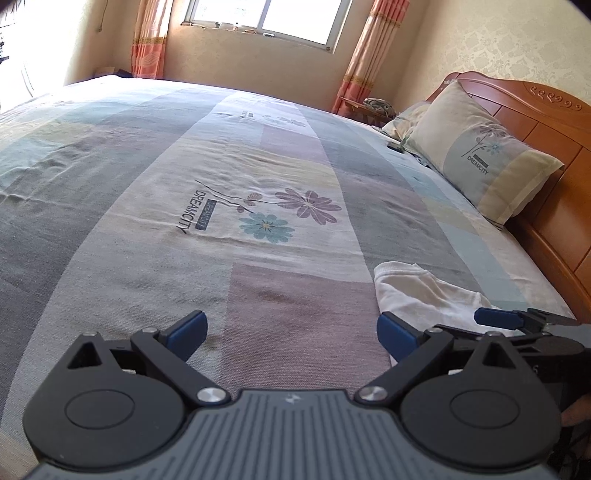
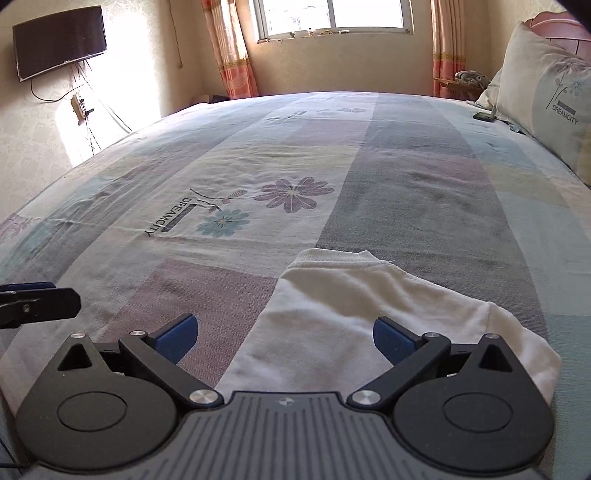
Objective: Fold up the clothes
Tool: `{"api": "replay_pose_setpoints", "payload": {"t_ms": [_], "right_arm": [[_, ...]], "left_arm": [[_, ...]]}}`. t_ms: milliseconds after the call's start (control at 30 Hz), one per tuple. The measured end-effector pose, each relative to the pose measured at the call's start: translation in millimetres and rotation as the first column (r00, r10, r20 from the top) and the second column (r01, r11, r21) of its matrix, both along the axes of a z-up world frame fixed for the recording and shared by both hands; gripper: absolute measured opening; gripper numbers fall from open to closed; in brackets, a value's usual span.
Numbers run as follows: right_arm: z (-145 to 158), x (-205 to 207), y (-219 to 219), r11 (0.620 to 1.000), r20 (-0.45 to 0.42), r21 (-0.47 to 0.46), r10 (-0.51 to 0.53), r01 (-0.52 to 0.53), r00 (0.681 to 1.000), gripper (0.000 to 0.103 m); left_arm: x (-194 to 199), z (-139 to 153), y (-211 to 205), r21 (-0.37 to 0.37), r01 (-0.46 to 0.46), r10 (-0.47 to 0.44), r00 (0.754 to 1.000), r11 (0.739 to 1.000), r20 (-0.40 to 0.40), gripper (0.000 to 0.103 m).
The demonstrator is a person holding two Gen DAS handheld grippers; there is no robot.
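Low over the bed [image 1: 110, 229], the left gripper [image 1: 291, 334] hangs with its blue pads [image 1: 188, 330] spread wide and nothing between them; only the striped sheet [image 1: 295, 295] lies ahead of it. To its right and slightly forward sits the garment [image 1: 417, 291], a white piece, folded over and a little rumpled, with a ribbed edge at its far end. Beside the left gripper's right finger, one blue-tipped finger of the other tool shows, over the garment's near part.

Seen from the right wrist, the right gripper [image 2: 286, 338] is likewise released, jaws wide apart and empty. The garment [image 2: 351, 295] lies directly ahead of and beneath it: the right pad [image 2: 389, 338] is over the white cloth, the left pad is over bare sheet just beyond the garment's left edge. Whether the pads touch the fabric cannot be told. Off to the left, the left gripper's dark finger [image 2: 37, 301] enters at the picture's edge, well apart from the cloth.

Farther ahead on the sheet [image 2: 424, 206] is a flower print [image 2: 258, 206] with the word DREAMCITY. Far ahead and right, a pillow [image 1: 484, 155] leans on a wooden headboard [image 1: 546, 122]. A window [image 2: 332, 16] with curtains [image 2: 231, 48] stands beyond the bed, and a TV [image 2: 59, 40] hangs on the wall at far left.
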State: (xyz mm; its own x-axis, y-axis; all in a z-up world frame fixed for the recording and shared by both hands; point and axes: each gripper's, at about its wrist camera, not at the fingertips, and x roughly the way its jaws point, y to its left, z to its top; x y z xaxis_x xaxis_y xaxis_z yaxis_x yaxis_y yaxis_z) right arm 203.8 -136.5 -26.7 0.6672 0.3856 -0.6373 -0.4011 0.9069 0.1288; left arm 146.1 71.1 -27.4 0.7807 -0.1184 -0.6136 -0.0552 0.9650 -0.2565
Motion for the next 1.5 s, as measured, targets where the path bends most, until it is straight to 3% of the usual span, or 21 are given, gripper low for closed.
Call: {"api": "replay_pose_setpoints", "payload": {"t_ms": [167, 267, 400, 733, 933, 1133, 1367, 1500], "right_arm": [[-2, -41, -13, 0.997, -0.010, -0.076, -0.033, 0.032, 0.999, 0.103], [-16, -44, -21, 0.992, -0.088, -0.098, -0.088, 0.080, 0.992, 0.103], [-14, -52, -27, 0.991, -0.104, -0.080, -0.118, 0.110, 0.988, 0.103], [5, -86, -28, 0.999, -0.117, 0.035, -0.036, 0.041, 0.992, 0.103], [-10, -93, -29, 0.998, -0.189, 0.018, -0.053, 0.058, 0.980, 0.103], [-5, -106, -32, 0.998, -0.189, 0.047, -0.043, 0.052, 0.981, 0.103], [-7, -120, -27, 0.999, -0.217, 0.031, -0.002, 0.009, 0.976, 0.103], [8, -131, -50, 0.995, -0.163, 0.100, 0.007, 0.009, 0.987, 0.103]], "left_arm": [[-7, 7, -20, -0.002, 0.065, -0.065, 0.998, 0.998, -0.010, 0.098], [-13, 12, -30, 0.008, 0.093, -0.093, 0.996, 0.996, -0.015, 0.098], [-22, 22, -41, 0.029, 0.102, -0.102, 0.995, 0.994, -0.006, 0.098], [-36, 33, -63, 0.060, 0.130, -0.130, 0.991, 0.990, -0.017, 0.098], [-41, 34, -71, 0.071, 0.145, -0.144, 0.989, 0.987, -0.029, 0.098], [-44, 36, -75, 0.071, 0.153, -0.151, 0.988, 0.986, -0.034, 0.098], [-43, 31, -76, 0.024, 0.183, -0.181, 0.981, 0.983, -0.067, 0.098], [-37, 23, -75, -0.042, 0.204, -0.207, 0.975, 0.978, -0.078, 0.098]]}}
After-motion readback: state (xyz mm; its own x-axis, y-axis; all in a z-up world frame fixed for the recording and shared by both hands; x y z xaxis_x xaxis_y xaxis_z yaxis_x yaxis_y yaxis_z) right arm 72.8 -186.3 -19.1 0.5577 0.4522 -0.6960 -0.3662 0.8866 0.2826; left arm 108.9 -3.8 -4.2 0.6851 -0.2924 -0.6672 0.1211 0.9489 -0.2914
